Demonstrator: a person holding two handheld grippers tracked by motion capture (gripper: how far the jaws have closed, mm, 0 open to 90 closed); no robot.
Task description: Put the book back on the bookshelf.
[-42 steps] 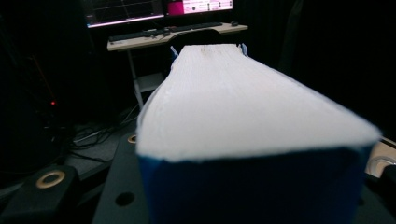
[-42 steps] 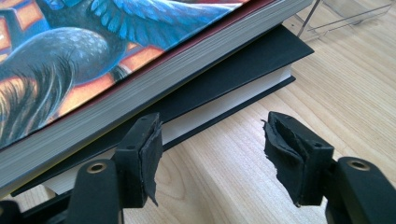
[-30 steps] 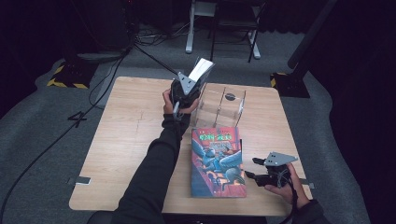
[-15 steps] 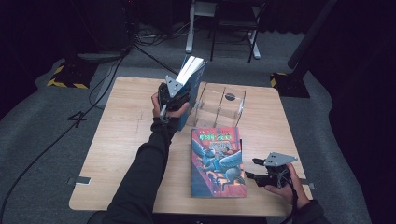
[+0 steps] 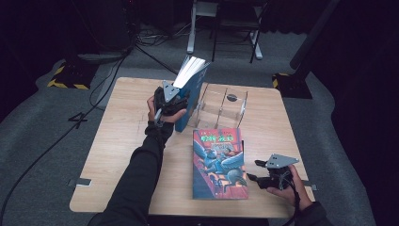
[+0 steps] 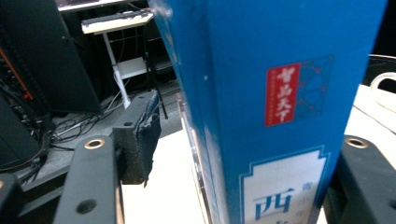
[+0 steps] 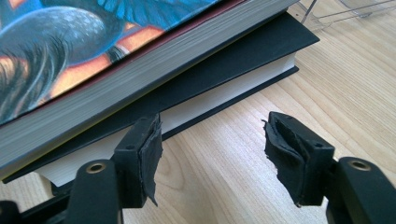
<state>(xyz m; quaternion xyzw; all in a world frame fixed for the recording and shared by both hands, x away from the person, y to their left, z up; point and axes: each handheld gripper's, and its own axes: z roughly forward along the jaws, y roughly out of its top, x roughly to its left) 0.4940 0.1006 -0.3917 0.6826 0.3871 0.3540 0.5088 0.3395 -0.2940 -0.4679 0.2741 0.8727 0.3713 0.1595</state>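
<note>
The blue book (image 5: 192, 92) stands tilted at the left end of the clear rack (image 5: 225, 107), being shelved. The left gripper (image 5: 175, 101) has just been opening, book between its jaws, the left pad clear of it. The right gripper (image 5: 263, 179), jaws apart, waits beside the stacked books (image 5: 219, 162); next, back the left away cleanly.

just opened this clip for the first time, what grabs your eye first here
The blue book stands tall between the jaws of the left gripper, which have just been opening, beside the clear acrylic rack at the far middle of the wooden table. Nearer, a brightly illustrated book lies flat on top of a black book, with the open right gripper waiting at their right edge.
</note>
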